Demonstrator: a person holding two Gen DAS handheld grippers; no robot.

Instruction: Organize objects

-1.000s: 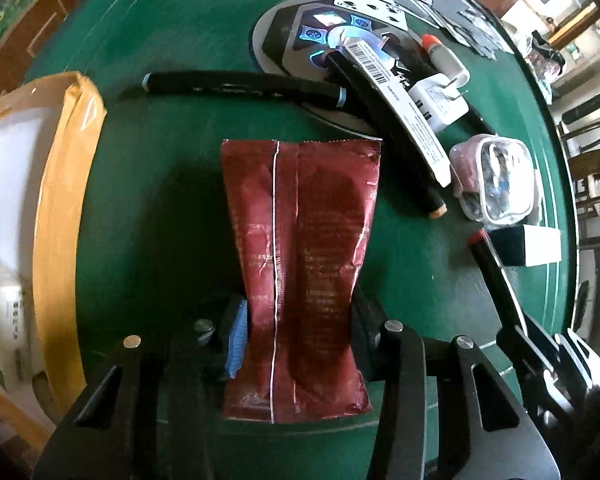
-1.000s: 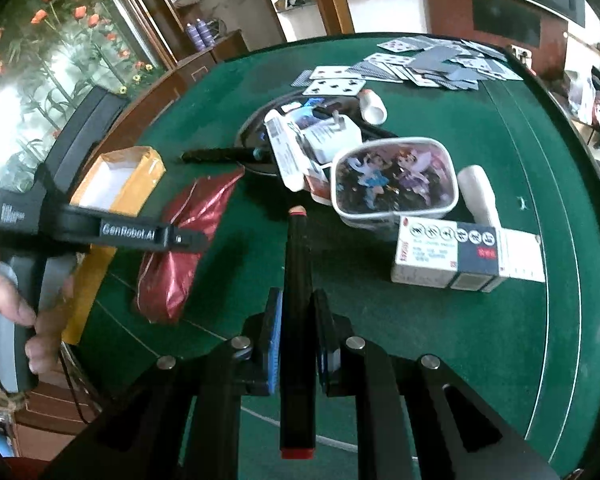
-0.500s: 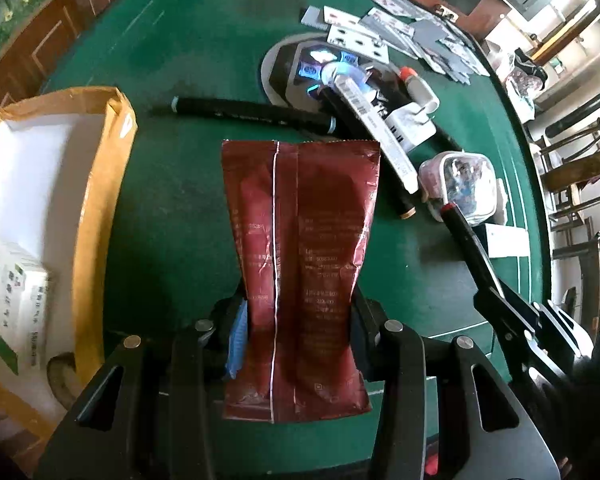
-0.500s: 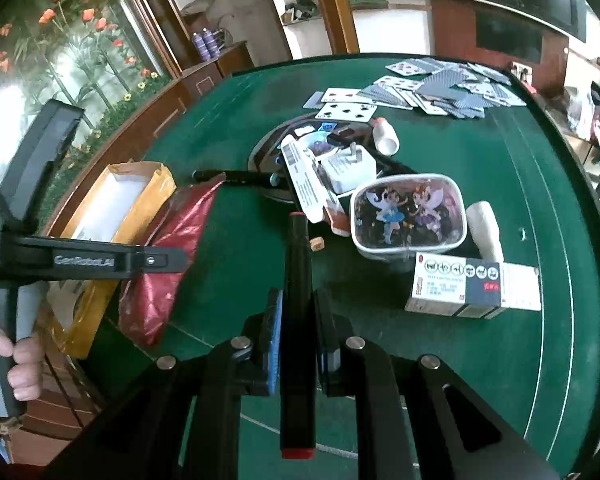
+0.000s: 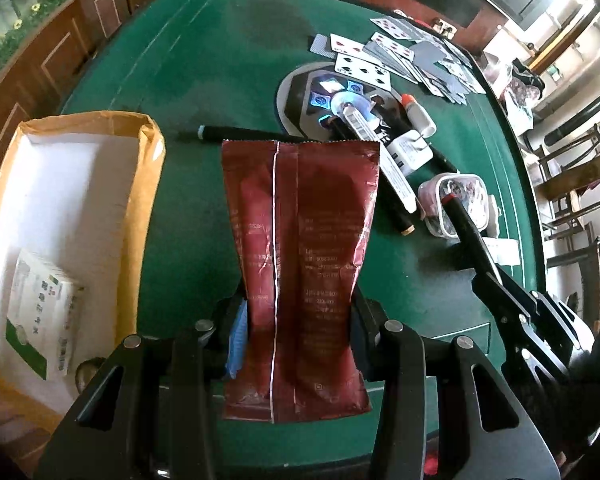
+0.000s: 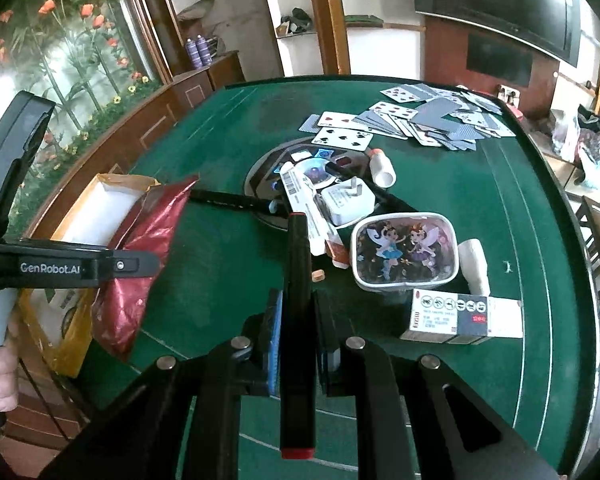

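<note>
While lifted clear of the green table (image 5: 204,60), held aloft over the felt just right of the open cardboard box (image 5: 16,208), where a white-and-green carton (image 5: 40,316) already lies: the dark red foil pouch (image 5: 304,280), pinched at its waist in the left claw (image 5: 296,332). Risen over the last second, with more of the box now in view, so likely bound for it. Tilted steeply downward, that claw. Further right, shut tight on a black marker with red ends (image 6: 298,320), the right claw (image 6: 296,340), also raised, angled less steeply toward the clutter of playing cards (image 6: 420,120) and a fairy-printed container (image 6: 404,256).
</note>
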